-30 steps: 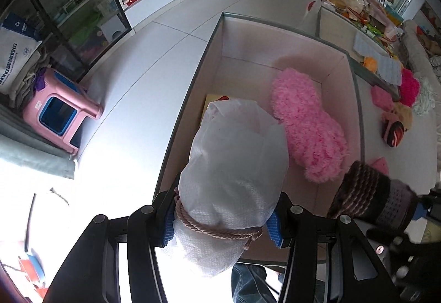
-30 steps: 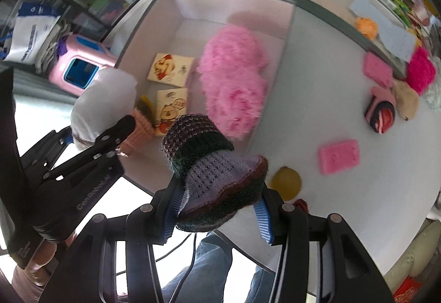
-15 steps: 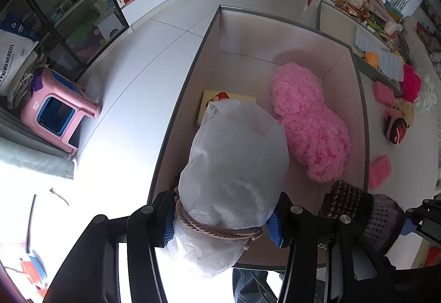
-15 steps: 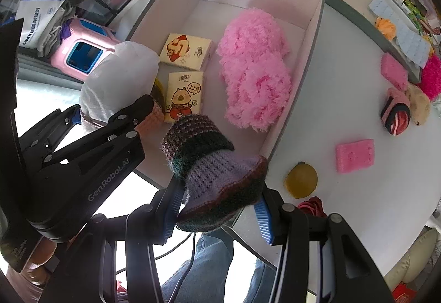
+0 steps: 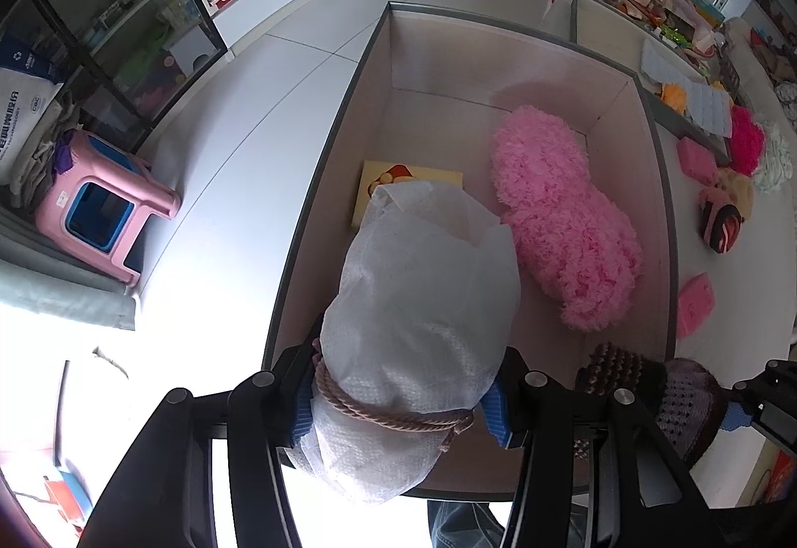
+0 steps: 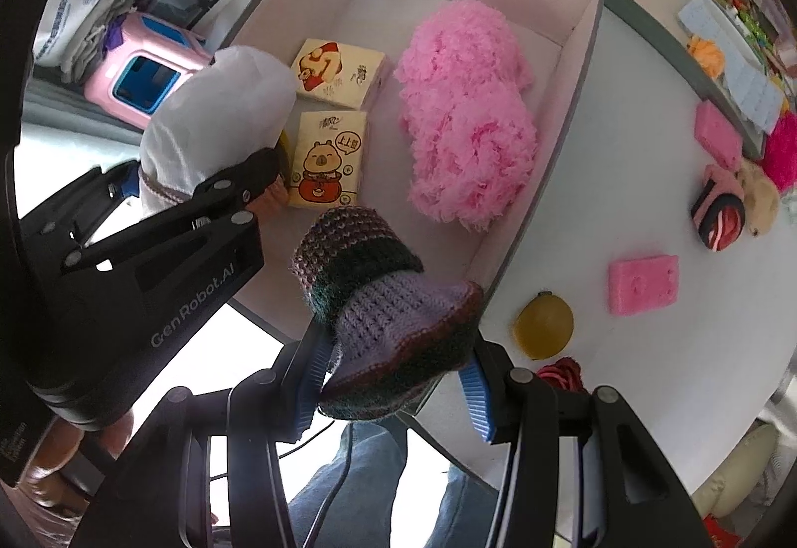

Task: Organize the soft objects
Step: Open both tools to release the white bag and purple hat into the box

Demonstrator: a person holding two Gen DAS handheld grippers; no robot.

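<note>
Three soft items already lie in the grey-rimmed box [image 6: 580, 65]: a shaggy pink plush bundle [image 6: 465, 114] along its right side and two flat, printed tissue packs [image 6: 331, 132] side by side on the smooth pale floor to its left. A small peach-coloured thing peeks out beside the lower pack, too hidden to name.

You hold two more, both over the near end of the box. Your left gripper [image 5: 403, 403] has its jaws clamped on a white woven-plastic pouch [image 5: 423, 324], crinkly and bulging, tied round the neck with a twisted tan cord. Your right gripper [image 6: 393, 376] has its jaws pressed into a knitted wool sock [image 6: 383, 299], ribbed and stretchy, banded in purple, dark green and maroon.

Left on the white bench [image 6: 597, 219] I judge a fair share remains: a pink rectangular sponge [image 6: 642, 284], a smooth yellow round piece [image 6: 543, 324], a striped dark ball-shaped toy [image 6: 720, 214], another pink sponge further off and fluffy magenta pieces at the far edge. So you are roughly midway.
</note>
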